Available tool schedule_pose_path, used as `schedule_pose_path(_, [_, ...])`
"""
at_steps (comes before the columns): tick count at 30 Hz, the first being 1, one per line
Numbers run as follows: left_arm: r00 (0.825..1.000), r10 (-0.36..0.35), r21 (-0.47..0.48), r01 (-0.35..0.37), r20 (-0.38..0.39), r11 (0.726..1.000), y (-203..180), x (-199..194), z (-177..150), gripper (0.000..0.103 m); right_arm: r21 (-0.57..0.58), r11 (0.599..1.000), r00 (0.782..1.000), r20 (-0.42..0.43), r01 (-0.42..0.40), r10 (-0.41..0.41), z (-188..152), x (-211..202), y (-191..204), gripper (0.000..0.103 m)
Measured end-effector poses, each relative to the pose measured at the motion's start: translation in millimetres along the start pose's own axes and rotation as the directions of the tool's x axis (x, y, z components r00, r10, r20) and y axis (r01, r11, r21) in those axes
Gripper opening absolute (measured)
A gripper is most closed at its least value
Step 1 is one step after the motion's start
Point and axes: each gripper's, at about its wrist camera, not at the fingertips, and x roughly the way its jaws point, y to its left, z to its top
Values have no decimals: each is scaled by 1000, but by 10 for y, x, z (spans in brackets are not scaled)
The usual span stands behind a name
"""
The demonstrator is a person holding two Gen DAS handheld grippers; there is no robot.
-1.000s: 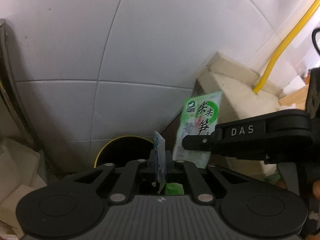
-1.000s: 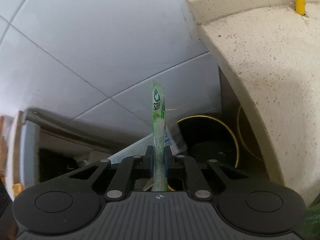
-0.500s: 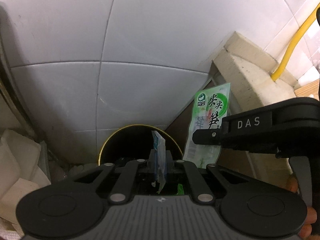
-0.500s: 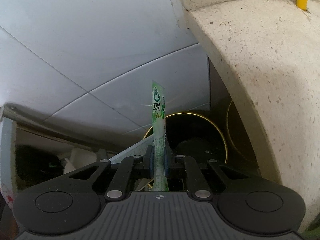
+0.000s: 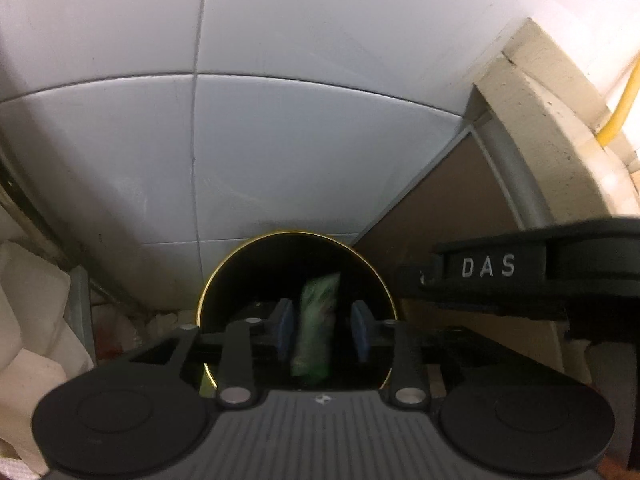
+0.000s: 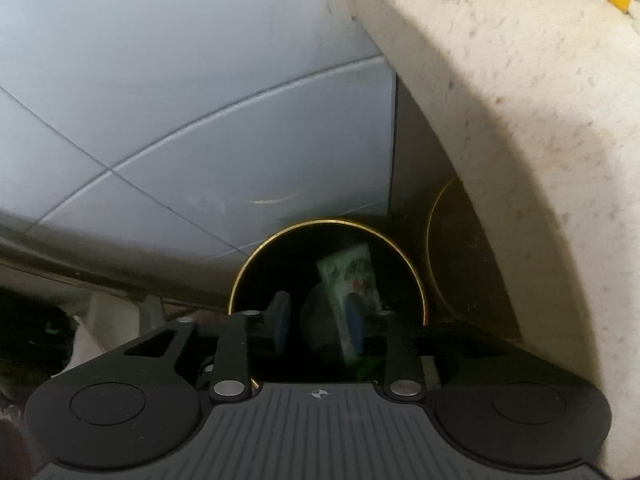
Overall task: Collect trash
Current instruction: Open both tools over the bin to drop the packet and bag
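Above the bin (image 5: 298, 236), a round black container with a thin gold rim standing against the grey tiled wall (image 5: 280, 140), my left gripper (image 5: 320, 330) hangs with its blue pads (image 5: 285, 330) spread wide apart, clamped on nothing; between them, seen down inside the dark mouth of the container, a green wrapper (image 5: 316, 336) shows blurred, touching neither pad; whether it is falling or lying at rest inside I cannot tell.

My right gripper (image 6: 316, 326) is over the same container (image 6: 328, 224), its pads (image 6: 280, 320) likewise parted and gripping nothing; a green printed packet (image 6: 350, 276) shows tilted within the gold rim, its lower end running behind the right-hand pad; whether it touches that pad I cannot tell; the rest of the interior is too dark to read.

From the left wrist, the black body of the right gripper (image 5: 520, 276), lettered DAS, reaches in from the right beside the rim.

A cream stone ledge (image 6: 520, 140) curves over the right of the container; a yellow pipe (image 5: 620, 108) runs beyond it; the brown panel under the ledge carries a faint gold-edged circle (image 6: 448, 260) just beside the bin; whether that is a reflection or a second container I cannot tell.

White crumpled material (image 5: 36, 320) is heaped on the floor to the left of the bin.
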Motion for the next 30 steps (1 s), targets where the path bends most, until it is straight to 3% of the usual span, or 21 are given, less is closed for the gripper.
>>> schedule_pose_path(8, [999, 3, -26, -2, 40, 1000, 31, -134, 18, 31, -10, 1000, 1000, 5, -20, 20, -55, -71, 12, 43])
schedule_pose_path(30, [988, -51, -22, 55, 149, 998, -9, -705, 78, 48, 48, 998, 986, 159, -51, 43, -163, -778, 7, 53])
